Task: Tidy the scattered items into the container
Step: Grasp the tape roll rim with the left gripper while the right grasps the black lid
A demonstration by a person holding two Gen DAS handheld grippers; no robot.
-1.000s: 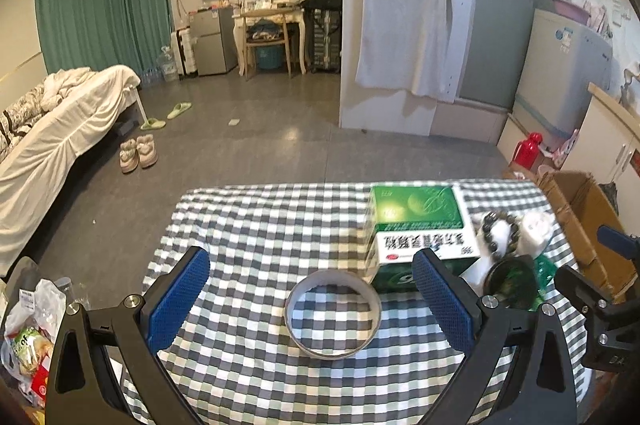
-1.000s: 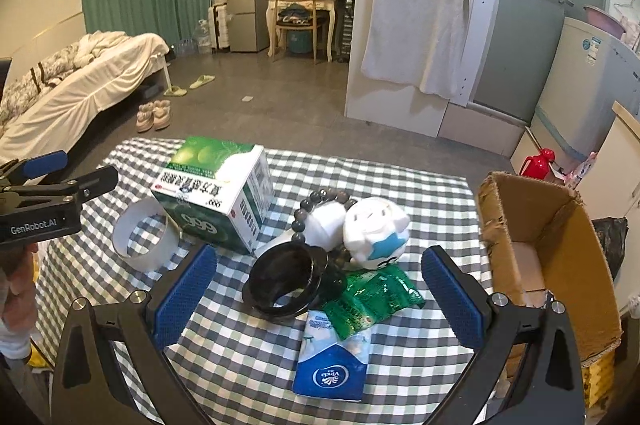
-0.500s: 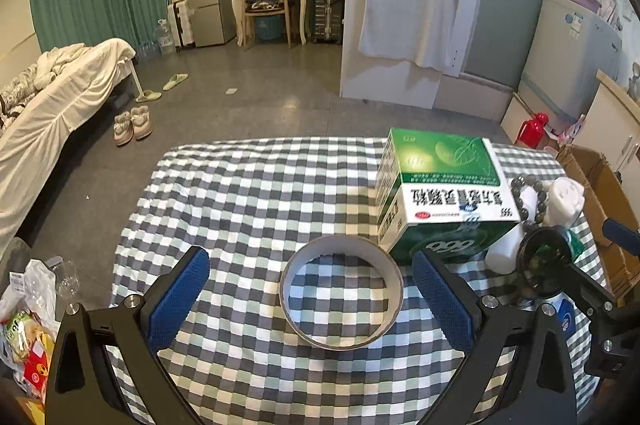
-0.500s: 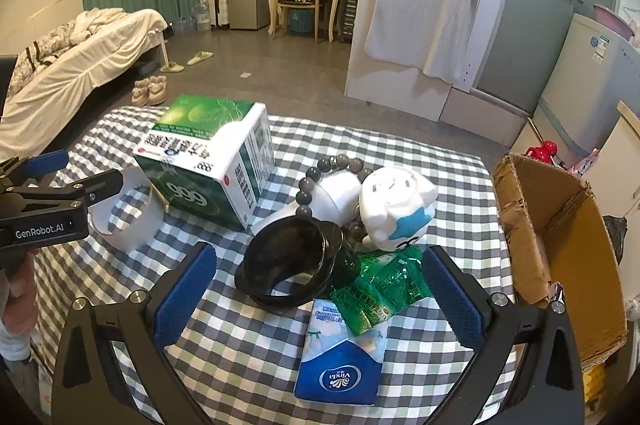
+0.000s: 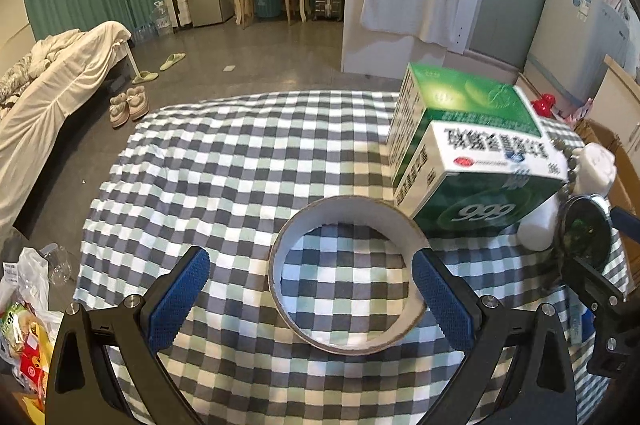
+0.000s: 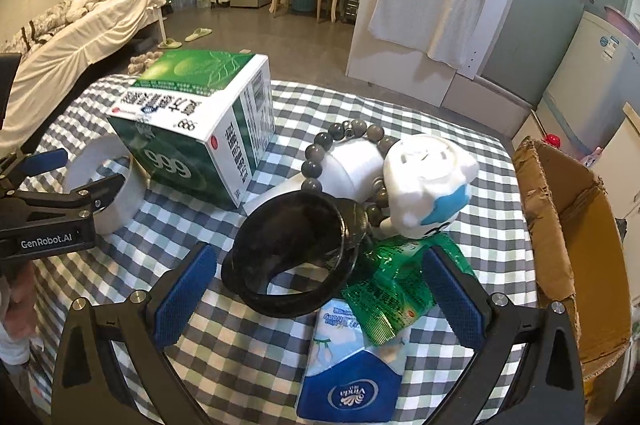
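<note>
A white tape roll point(image 5: 347, 275) lies on the checkered tablecloth point(image 5: 224, 165). My left gripper point(image 5: 310, 295) is open, its right blue pad beside the roll's right wall, its left pad apart from it. It shows in the right wrist view point(image 6: 60, 181) with the roll point(image 6: 116, 185). My right gripper point(image 6: 316, 299) is open over a black ring-shaped lid point(image 6: 292, 253), a green sachet point(image 6: 390, 291) and a blue-white tissue pack point(image 6: 352, 373). A green-white medicine box point(image 6: 200, 129), a bead bracelet point(image 6: 344, 149) and a white plush toy point(image 6: 428, 181) lie behind.
An open cardboard box point(image 6: 576, 257) stands at the table's right edge. The medicine box point(image 5: 472, 153) sits close right of the tape roll. Bags of snacks point(image 5: 20, 329) lie on the floor left of the table. A bed point(image 5: 52, 85) stands far left.
Both grippers have moved forward and down toward the table. The tape roll now sits between the left gripper's pads; the black lid and sachet are closer under the right gripper.
</note>
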